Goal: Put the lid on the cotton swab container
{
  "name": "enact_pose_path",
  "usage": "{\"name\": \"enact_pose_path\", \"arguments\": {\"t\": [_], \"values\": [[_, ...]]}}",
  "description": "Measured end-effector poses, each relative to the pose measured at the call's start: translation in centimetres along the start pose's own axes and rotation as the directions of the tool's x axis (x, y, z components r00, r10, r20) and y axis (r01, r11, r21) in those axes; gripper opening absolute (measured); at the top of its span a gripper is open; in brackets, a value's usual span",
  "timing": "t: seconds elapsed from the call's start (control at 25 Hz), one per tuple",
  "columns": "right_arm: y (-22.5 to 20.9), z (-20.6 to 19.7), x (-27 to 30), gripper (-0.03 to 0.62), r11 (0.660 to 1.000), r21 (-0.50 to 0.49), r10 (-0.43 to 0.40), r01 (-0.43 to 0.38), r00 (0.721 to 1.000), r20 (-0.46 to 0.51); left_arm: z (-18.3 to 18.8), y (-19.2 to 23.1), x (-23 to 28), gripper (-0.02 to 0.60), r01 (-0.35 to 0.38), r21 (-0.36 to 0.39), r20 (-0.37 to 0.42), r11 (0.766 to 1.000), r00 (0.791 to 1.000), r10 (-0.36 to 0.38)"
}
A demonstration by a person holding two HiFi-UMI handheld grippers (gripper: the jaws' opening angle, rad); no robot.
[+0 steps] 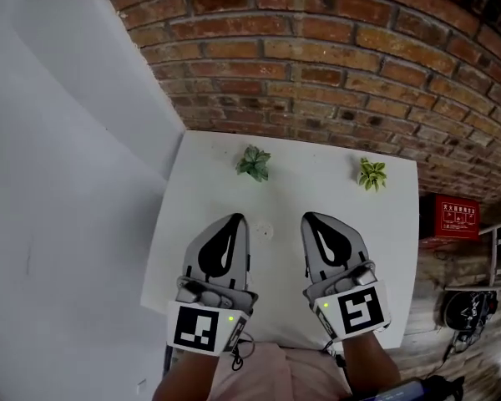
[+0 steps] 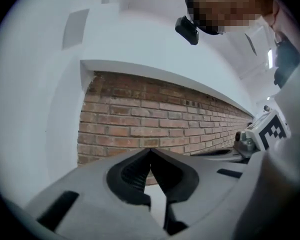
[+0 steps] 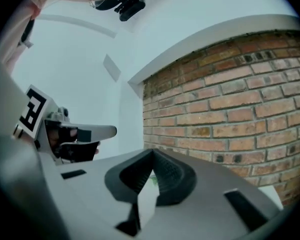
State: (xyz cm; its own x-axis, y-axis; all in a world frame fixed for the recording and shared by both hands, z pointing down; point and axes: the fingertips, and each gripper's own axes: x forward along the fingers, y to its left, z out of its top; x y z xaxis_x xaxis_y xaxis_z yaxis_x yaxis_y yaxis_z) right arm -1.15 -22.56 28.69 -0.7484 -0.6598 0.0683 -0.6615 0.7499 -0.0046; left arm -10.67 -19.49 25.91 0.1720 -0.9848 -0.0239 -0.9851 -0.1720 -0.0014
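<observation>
White desk (image 1: 202, 192), red-brown brick wall (image 1: 334, 57) behind it: that is what lies in front of you. You hold both tools side by side above the near half of the desk, well clear of its top and pointing toward the far edge.

Your left tool (image 1: 235, 217) is fully closed. In the left gripper view its two dark ribbed pads meet at the tips, with nothing between them. Your right tool (image 1: 310, 216) is the same: in the right gripper view the pads come together at a point and grip nothing. Neither tool touches the other or anything on the desk. The marker cube (image 1: 199, 327) on your left tool and the one on your right tool (image 1: 361, 310) both sit over the desk's near edge, close to your body.

What looks like the cotton swab container (image 1: 265, 230) is only a faint, pale round shape lying on the desk, seen in the gap between the two tool tips near the middle of the desk. It is too small and washed out to show whether its lid is on.

At the far edge of the desk stand two small green plants: a darker one (image 1: 254, 163) toward the left and a yellower one (image 1: 371, 174) toward the right, well apart. Off the right side of the desk, lower down, sits a red box (image 1: 457, 216).
</observation>
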Motion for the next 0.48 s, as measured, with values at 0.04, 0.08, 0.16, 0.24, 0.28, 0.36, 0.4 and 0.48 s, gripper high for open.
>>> {"name": "enact_pose_path", "arguments": {"t": [0.04, 0.08, 0.16, 0.24, 0.28, 0.36, 0.4, 0.48], "values": [[-0.2, 0.5, -0.3, 0.006, 1.000, -0.011, -0.010, 0.010, 1.000, 0.010, 0.5, -0.2, 0.0, -0.002, -0.004, 0.008, 0.008, 1.000, 1.000, 0.004], [-0.4, 1.0, -0.6, 0.006, 1.000, -0.021, -0.020, 0.020, 1.000, 0.023, 0.9, -0.3, -0.1, -0.002, -0.010, 0.012, 0.014, 1.000, 1.000, 0.010], [-0.8, 1.9, -1.3, 0.006, 0.999, -0.029, -0.037, 0.038, 0.998, 0.044, 1.7, -0.5, -0.2, -0.002, -0.022, 0.016, 0.025, 1.000, 0.999, 0.022], [-1.1, 2.3, -1.8, 0.005, 0.998, -0.031, -0.050, 0.052, 0.997, 0.056, 2.3, -0.8, -0.3, -0.002, -0.024, 0.023, 0.035, 0.999, 0.999, 0.023], [-1.2, 2.4, -2.1, 0.005, 0.998, -0.032, -0.054, 0.056, 0.997, 0.059, 2.5, -1.0, -0.3, -0.002, -0.024, 0.026, 0.040, 0.999, 0.999, 0.023], [-1.3, 2.6, -2.6, 0.005, 0.998, -0.034, -0.059, 0.061, 0.996, 0.064, 2.9, -1.4, -0.4, -0.002, -0.026, 0.030, 0.048, 0.999, 0.999, 0.025], [-1.3, 2.8, -2.8, 0.005, 0.997, -0.035, -0.059, 0.062, 0.996, 0.066, 3.0, -1.5, -0.4, -0.002, -0.028, 0.030, 0.049, 0.999, 0.998, 0.026], [-1.2, 2.9, -3.1, 0.005, 0.998, -0.032, -0.056, 0.058, 0.997, 0.060, 3.2, -1.8, -0.5, -0.002, -0.029, 0.032, 0.050, 0.999, 0.998, 0.027]]}}
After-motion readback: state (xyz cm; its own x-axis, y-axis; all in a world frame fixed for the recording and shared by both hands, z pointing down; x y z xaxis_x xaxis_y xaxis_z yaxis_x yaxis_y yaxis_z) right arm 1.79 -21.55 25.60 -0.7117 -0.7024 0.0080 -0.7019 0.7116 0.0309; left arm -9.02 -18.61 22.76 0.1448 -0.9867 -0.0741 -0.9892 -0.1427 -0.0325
